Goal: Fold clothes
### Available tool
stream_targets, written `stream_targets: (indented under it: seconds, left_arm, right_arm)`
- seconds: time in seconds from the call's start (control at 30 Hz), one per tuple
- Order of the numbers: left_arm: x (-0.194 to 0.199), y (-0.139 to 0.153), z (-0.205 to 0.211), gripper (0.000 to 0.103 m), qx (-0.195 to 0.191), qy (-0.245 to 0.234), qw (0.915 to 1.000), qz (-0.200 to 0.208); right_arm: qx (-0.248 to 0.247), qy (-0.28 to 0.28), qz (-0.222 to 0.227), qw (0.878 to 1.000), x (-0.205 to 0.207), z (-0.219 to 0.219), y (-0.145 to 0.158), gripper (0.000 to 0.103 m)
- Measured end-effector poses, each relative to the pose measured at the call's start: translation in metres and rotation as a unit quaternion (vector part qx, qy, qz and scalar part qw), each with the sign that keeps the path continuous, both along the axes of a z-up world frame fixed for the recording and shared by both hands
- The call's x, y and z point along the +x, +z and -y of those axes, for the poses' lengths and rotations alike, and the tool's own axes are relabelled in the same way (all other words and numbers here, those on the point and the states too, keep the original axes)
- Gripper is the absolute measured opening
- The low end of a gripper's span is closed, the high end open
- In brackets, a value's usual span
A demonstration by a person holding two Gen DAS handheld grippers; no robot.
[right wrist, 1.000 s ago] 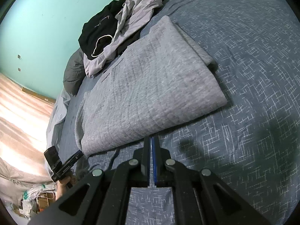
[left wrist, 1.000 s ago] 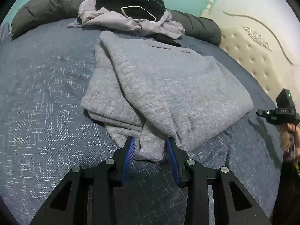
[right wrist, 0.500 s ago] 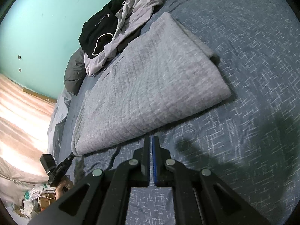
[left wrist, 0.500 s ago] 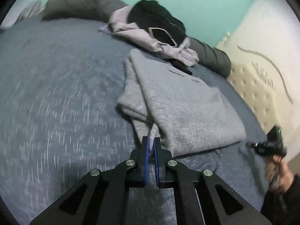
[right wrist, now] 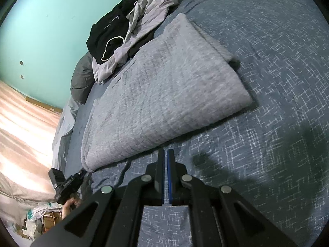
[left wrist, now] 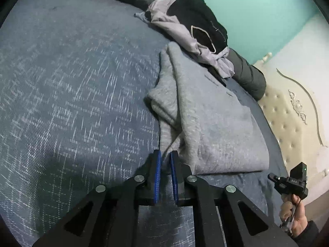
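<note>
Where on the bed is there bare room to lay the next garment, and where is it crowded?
Free: the wide blue bedspread on the outer side of the grey folded garment, and the strip in front of it by the right tool. Crowded: the far end, where the black and lilac clothes pile leans on the dark bolster.

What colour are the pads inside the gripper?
Blue. The left gripper's pads show it best in the left wrist view, set against black fingers.

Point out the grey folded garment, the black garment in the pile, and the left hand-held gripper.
grey folded garment point(right wrist: 168, 94): right wrist view, middle of its top layer.
black garment point(left wrist: 197, 16): left wrist view, upper body of the fabric.
left hand-held gripper point(left wrist: 164, 157): left wrist view, midway between its blue fingertips.
</note>
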State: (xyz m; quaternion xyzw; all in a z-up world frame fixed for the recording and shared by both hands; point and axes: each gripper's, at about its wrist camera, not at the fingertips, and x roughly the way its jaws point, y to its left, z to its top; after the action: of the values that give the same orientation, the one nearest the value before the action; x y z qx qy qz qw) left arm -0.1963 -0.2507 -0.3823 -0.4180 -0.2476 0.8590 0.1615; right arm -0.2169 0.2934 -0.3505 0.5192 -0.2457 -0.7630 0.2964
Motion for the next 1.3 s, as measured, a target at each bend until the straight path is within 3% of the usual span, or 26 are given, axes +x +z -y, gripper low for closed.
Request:
stream_targets:
  seconds: [0.13,0.33,0.4,0.47,0.6,0.7,0.73,0.77,0.87,0.97,1.1,1.3]
  left_arm:
    - [0.0,0.013,-0.002,0.014,-0.018,-0.013,0.9992,-0.032]
    - [-0.015,0.006,-0.005,0.017,-0.028,-0.024,0.9991,-0.022]
    - [-0.022,0.003,-0.011,0.023,-0.015,-0.04,0.999,-0.016]
    - [-0.026,0.001,-0.016,0.039,-0.002,-0.057,0.9983,-0.012]
    - [-0.026,-0.004,-0.019,0.039,0.005,-0.068,0.9976,-0.007]
    - [-0.025,-0.002,-0.02,0.036,0.005,-0.074,0.9971,-0.015]
    - [-0.024,0.0,-0.021,0.024,0.0,-0.077,0.9969,-0.019]
    - [-0.023,0.001,-0.022,0.003,-0.009,-0.08,0.9965,-0.024]
    - [-0.02,0.006,-0.026,0.004,-0.02,-0.072,0.9965,-0.038]
    - [-0.011,0.009,-0.01,0.003,0.001,-0.032,0.9986,-0.043]
    - [0.0,-0.003,0.01,0.003,0.054,0.022,0.9979,-0.027]
    - [-0.002,-0.027,0.021,0.003,0.118,0.06,0.991,0.02]
  right_arm:
    - [0.0,-0.002,0.002,1.0,0.0,-0.002,-0.003,0.003]
    - [-0.001,-0.004,0.004,1.0,0.001,-0.005,-0.004,0.003]
    - [-0.002,-0.004,0.002,1.0,0.001,-0.005,-0.003,0.003]
    - [-0.003,-0.005,0.001,1.0,0.0,-0.005,-0.001,0.003]
    - [-0.003,-0.006,0.002,1.0,0.0,-0.006,-0.002,0.003]
    - [-0.003,-0.004,0.003,1.0,0.001,-0.005,-0.003,0.003]
    - [-0.002,-0.003,0.004,1.0,0.001,-0.005,-0.003,0.003]
    - [-0.002,-0.003,0.004,1.0,0.001,-0.005,-0.004,0.003]
    - [-0.003,-0.005,0.006,1.0,0.001,-0.005,-0.004,0.003]
    - [-0.003,-0.005,0.005,1.0,0.001,-0.005,-0.003,0.003]
    - [-0.006,-0.001,0.005,1.0,-0.001,-0.002,-0.004,0.003]
    - [-0.006,-0.002,0.005,1.0,0.002,0.002,-0.002,0.003]
